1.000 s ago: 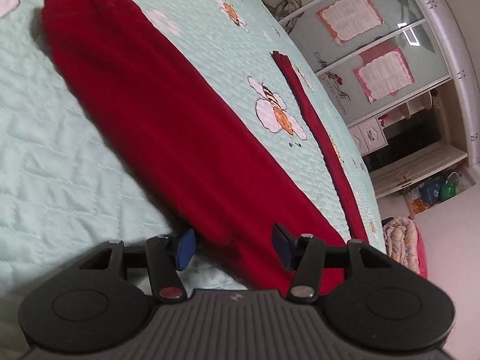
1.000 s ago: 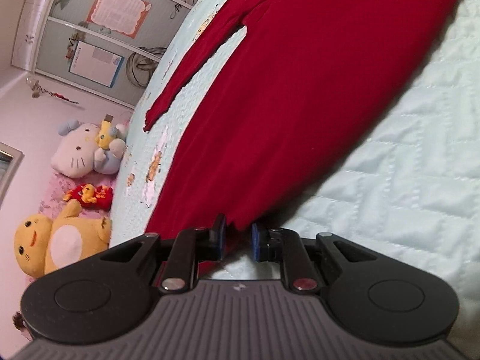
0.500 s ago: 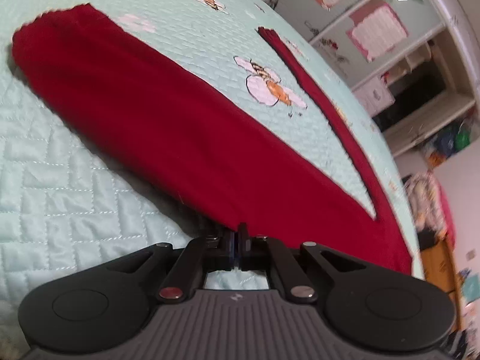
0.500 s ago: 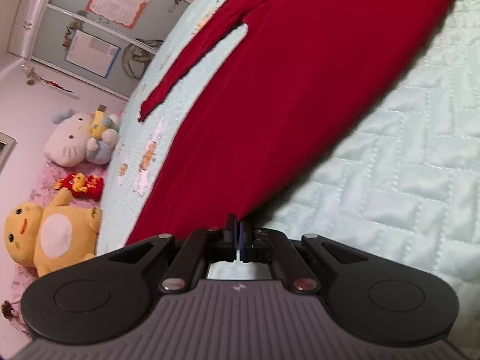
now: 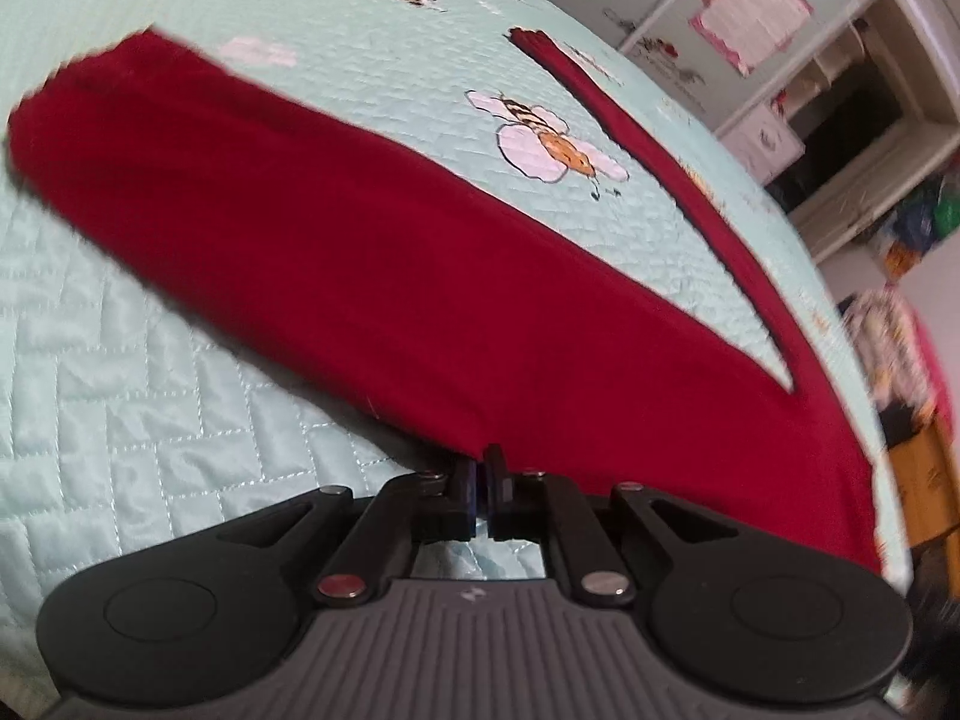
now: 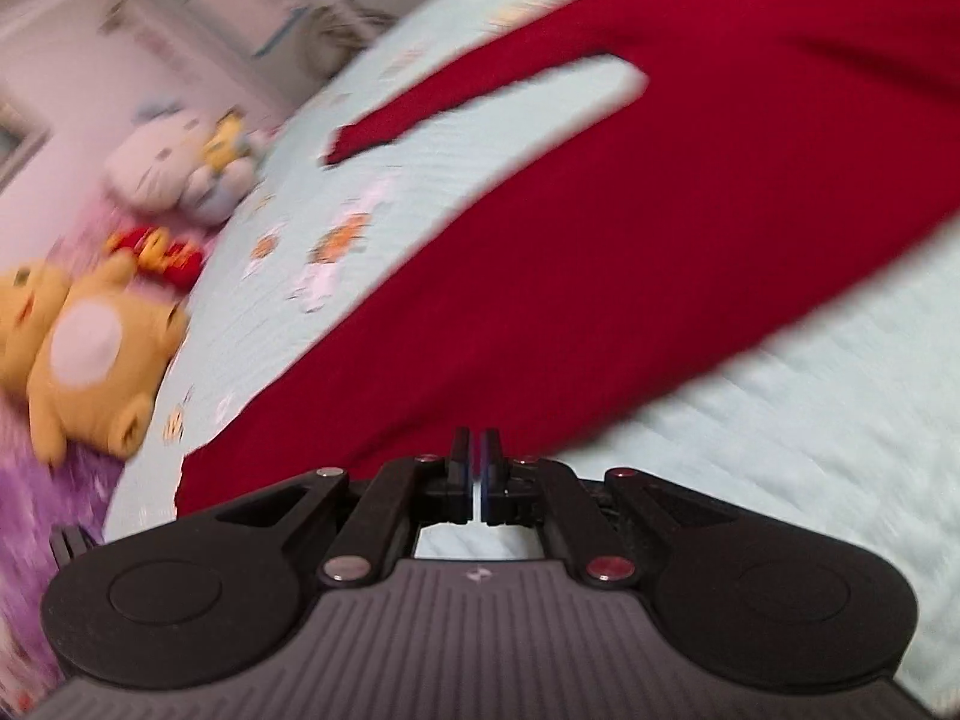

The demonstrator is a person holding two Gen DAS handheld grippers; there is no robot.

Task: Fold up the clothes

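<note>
Both grippers, spread a second ago on either side of the garment's near hem, now grip it. From the left wrist, the left gripper (image 5: 483, 465) has its fingers pinching the lower edge of the red garment (image 5: 372, 276), the jaws having just eased slightly apart with the cloth still between them; the garment stretches away across the pale green quilted bed cover (image 5: 120, 396), one thin sleeve (image 5: 654, 150) running off toward the far side beside a printed bee (image 5: 549, 141). Beyond the bed stand wardrobe doors with pink posters (image 5: 750, 18) and white shelves (image 5: 864, 138), with clutter on the floor at right. From the right wrist, blurred by motion, the right gripper (image 6: 477, 450) shows its fingers pressed together on the hem, the red cloth lifted off the cover just ahead of them; its other sleeve (image 6: 480, 102) lies flat farther off. A yellow plush bear (image 6: 78, 348), a white plush cat (image 6: 180, 174) and a small red toy (image 6: 162, 249) sit past the bed's left edge.
</note>
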